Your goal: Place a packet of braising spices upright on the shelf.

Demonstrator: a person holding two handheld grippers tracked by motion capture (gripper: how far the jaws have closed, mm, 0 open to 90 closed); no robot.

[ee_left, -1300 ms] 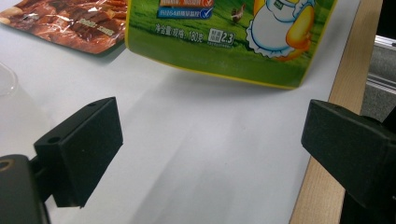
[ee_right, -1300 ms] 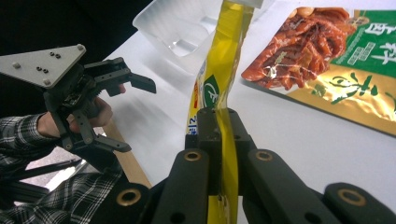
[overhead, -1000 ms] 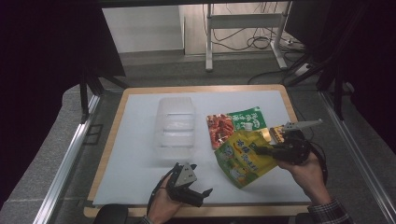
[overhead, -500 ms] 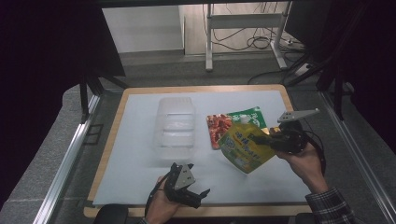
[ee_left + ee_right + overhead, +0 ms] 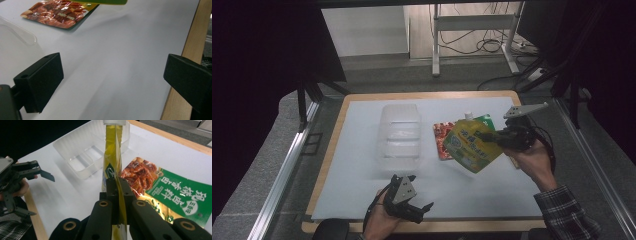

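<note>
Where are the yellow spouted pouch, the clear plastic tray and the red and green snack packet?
yellow spouted pouch [image 5: 469, 145], high view, middle of its printed face.
clear plastic tray [image 5: 400, 114], high view, its far rim.
red and green snack packet [image 5: 140, 176], right gripper view, its red printed part.

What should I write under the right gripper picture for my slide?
Right gripper pinching a yellow pouch above the green packet and clear tray.

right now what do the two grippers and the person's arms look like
Both are black. The left gripper has blocky, flat-faced fingers, a grey three-cornered plate on top and a black cable trailing back. The right gripper has the same grey plate, black cabling, and brass-coloured round fittings on its finger arms. The right forearm wears a dark plaid sleeve.
</note>
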